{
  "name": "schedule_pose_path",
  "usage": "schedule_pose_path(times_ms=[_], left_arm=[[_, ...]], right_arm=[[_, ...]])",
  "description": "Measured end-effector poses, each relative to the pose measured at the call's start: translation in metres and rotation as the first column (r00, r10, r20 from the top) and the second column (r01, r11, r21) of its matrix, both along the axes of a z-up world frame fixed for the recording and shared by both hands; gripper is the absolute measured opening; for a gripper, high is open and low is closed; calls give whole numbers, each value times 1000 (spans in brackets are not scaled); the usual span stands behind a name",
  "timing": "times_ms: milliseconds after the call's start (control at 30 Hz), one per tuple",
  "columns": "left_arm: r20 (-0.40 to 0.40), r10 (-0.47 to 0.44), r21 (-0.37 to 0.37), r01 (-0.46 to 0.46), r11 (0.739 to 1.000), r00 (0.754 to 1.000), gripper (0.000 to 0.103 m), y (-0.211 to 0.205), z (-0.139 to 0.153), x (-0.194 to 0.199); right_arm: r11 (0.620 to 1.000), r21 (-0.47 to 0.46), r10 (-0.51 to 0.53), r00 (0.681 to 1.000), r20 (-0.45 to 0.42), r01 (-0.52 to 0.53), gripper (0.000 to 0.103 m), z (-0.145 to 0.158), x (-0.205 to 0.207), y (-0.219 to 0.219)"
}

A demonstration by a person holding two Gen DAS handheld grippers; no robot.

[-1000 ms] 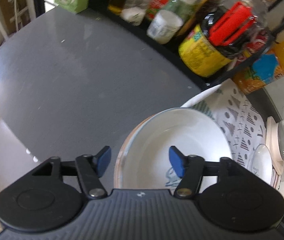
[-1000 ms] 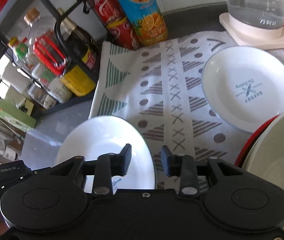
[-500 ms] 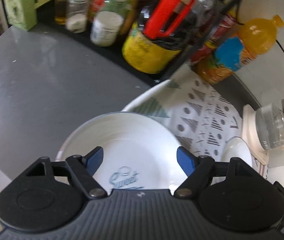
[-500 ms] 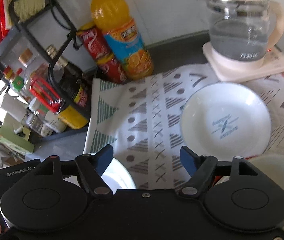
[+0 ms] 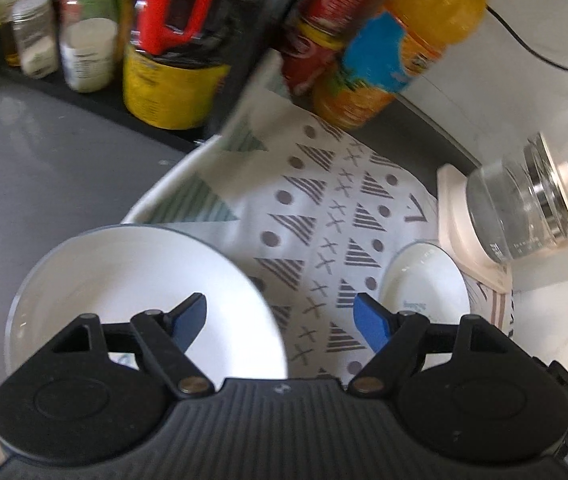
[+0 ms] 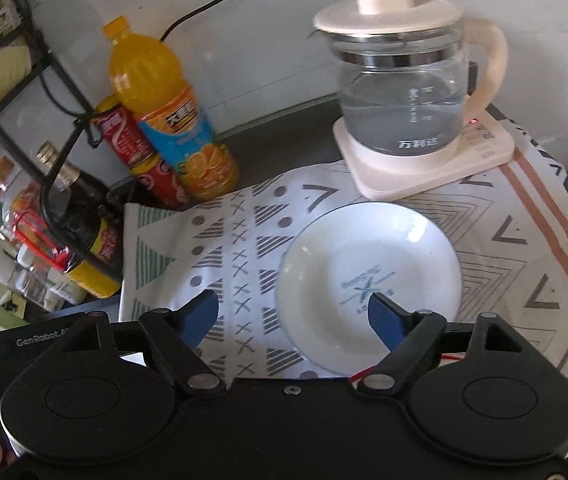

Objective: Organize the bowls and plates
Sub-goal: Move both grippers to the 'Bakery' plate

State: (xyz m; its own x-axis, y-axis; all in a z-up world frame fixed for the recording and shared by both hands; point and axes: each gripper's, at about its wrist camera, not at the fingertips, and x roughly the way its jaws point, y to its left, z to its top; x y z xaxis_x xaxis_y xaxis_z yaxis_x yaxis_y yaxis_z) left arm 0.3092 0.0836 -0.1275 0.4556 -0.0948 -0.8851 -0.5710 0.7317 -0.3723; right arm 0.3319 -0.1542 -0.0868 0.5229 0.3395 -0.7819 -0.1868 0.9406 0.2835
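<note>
Our left gripper (image 5: 282, 316) has its jaws wide apart, empty, white bowl (image 5: 132, 280) under the left one. Our right gripper (image 6: 294, 314) jaws are opening, empty, above the plate (image 6: 368, 280).

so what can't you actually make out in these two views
- Left wrist view: the near edge of the big white plate is hidden by the left gripper.
- Left wrist view: labels on the rack jars are motion-blurred.
- Right wrist view: the small plate has print too small to read; the right gripper covers its near rim.

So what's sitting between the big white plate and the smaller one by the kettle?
Only patterned cloth lies between the big plate and the small plate, seen from the left wrist.
</note>
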Motion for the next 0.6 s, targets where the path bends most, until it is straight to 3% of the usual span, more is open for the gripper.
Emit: schedule_pose_path(times_ms=[433,600], left_arm=[[-4,-139,-44,139,989,990,79,-41,-19,53],[-17,-188,-67,186,980,982,78,-56,-32,68]], right_arm=[[983,-47,-178,982,-59,175,81,-17,27,-51],[970,-63,-241,966,-89,236,76,-28,34,-71]])
